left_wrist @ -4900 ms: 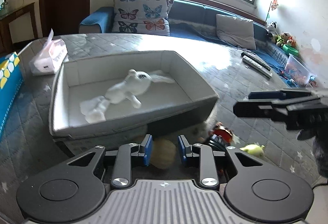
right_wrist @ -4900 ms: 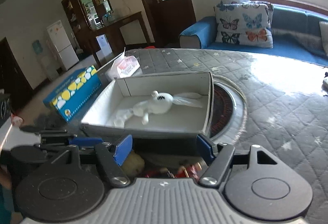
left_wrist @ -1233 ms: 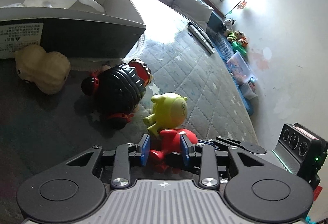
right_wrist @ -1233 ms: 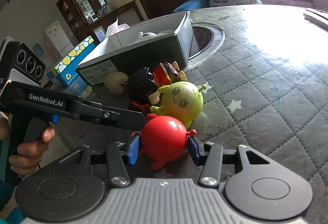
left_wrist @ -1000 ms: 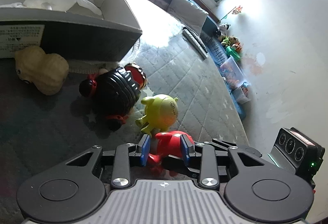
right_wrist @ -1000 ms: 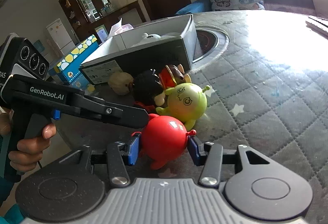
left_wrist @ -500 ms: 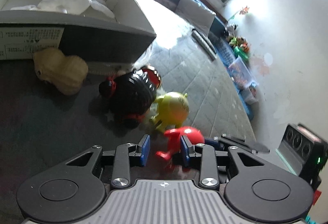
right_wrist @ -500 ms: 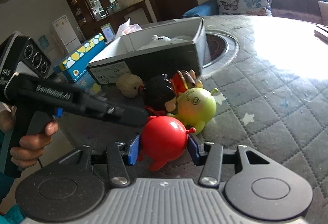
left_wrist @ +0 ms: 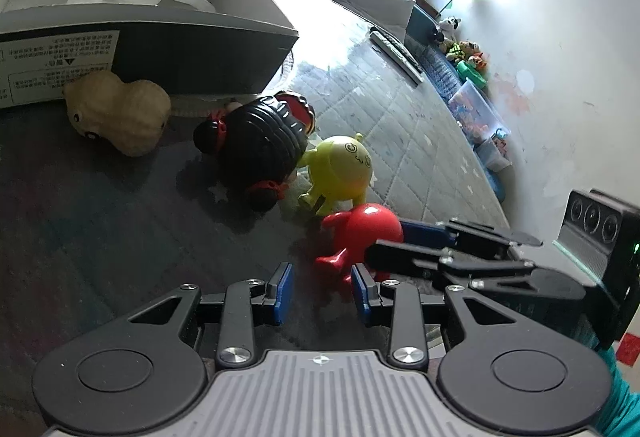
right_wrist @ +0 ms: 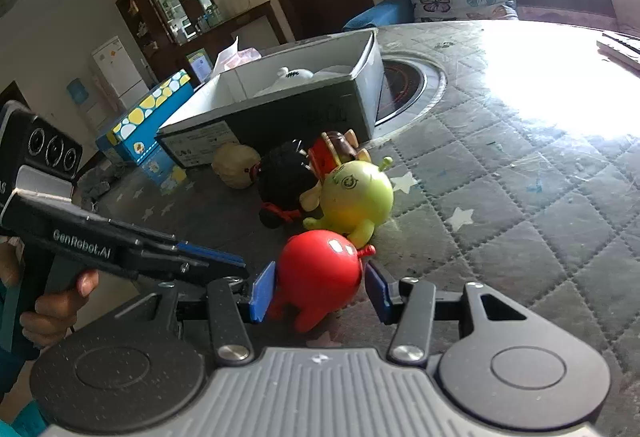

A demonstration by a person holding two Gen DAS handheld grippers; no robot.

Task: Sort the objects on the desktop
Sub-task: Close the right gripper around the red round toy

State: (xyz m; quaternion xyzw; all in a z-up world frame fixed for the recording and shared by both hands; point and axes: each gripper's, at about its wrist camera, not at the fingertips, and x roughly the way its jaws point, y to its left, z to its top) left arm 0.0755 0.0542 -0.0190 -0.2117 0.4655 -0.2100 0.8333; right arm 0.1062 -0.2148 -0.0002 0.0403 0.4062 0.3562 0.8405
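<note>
Left gripper (left_wrist: pixel 322 295) backed off red toy (left_wrist: pixel 366 233) (now right-held).

Glossy, seemingly plastic red toy (right_wrist: pixel 316 273) on quilted cloth table cover (right_wrist: pixel 520 205).

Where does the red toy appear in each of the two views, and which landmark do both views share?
Left wrist view: the red toy is right of centre, below the green toy.
Right wrist view: the red toy is at lower centre, between the right gripper's fingers.
Shared landmark: the grey box.
</note>
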